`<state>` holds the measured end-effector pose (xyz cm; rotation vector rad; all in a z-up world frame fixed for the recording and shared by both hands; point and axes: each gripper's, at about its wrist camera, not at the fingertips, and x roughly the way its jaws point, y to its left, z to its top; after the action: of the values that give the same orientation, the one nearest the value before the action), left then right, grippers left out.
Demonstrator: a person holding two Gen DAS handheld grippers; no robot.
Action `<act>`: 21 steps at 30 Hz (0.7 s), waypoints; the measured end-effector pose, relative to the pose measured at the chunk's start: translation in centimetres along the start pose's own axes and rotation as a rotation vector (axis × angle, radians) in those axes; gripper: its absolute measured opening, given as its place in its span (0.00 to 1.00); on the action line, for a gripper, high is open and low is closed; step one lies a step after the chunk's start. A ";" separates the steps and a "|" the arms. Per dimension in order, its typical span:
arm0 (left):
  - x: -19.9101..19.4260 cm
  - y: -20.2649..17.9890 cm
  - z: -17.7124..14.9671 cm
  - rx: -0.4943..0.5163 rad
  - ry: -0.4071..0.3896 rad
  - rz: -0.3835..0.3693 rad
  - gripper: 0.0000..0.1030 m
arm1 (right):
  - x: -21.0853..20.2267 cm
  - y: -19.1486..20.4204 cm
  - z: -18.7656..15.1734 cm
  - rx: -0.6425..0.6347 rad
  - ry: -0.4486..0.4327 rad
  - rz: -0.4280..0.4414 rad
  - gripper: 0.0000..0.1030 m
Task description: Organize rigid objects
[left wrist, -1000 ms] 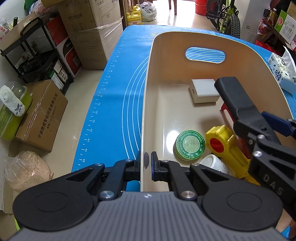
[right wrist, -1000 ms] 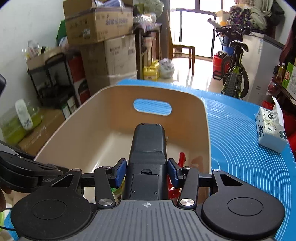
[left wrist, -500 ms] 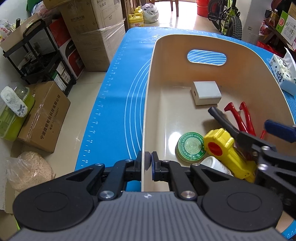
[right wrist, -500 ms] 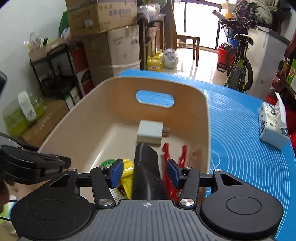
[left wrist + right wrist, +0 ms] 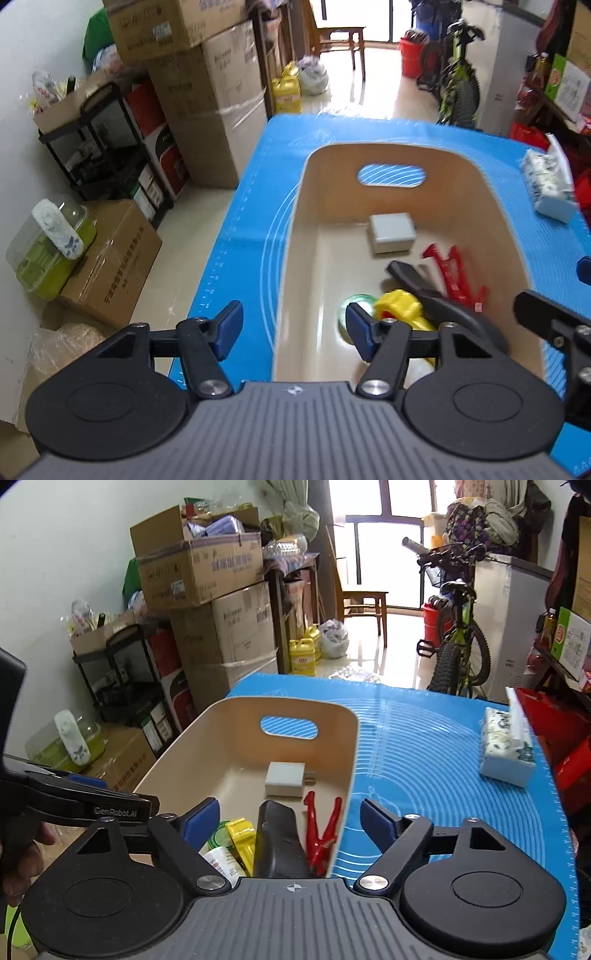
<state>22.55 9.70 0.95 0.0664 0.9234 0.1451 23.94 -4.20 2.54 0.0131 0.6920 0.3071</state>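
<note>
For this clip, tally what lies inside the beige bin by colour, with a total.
Inside the beige plastic bin:
Grey: 1, the grey rectangular adapter block
Red: 1, the red plastic clamp
Black: 1, the black handheld device
Yellow: 1, the yellow plastic tool
Green: 1, the round green ointment tin
White: 1, the white labelled bottle
Total: 6

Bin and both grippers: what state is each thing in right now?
Left gripper: jaws opening, nothing between them.
Right gripper: jaws opening, empty, above the bin.
Beige bin: upright on the blue mat.
Black device: lying in the bin, released.
Red clip: lying in the bin.
White adapter: resting on the bin floor.
Tissue pack: on the mat, outside the bin.
</note>
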 end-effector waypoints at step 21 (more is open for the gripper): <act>-11.5 -5.3 -4.1 0.033 -0.123 -0.045 0.64 | -12.5 -3.8 -2.3 0.071 -0.071 -0.054 0.92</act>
<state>13.00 2.69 6.93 0.0842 0.8040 0.0832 14.46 -11.60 8.10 0.0727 0.6316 0.2295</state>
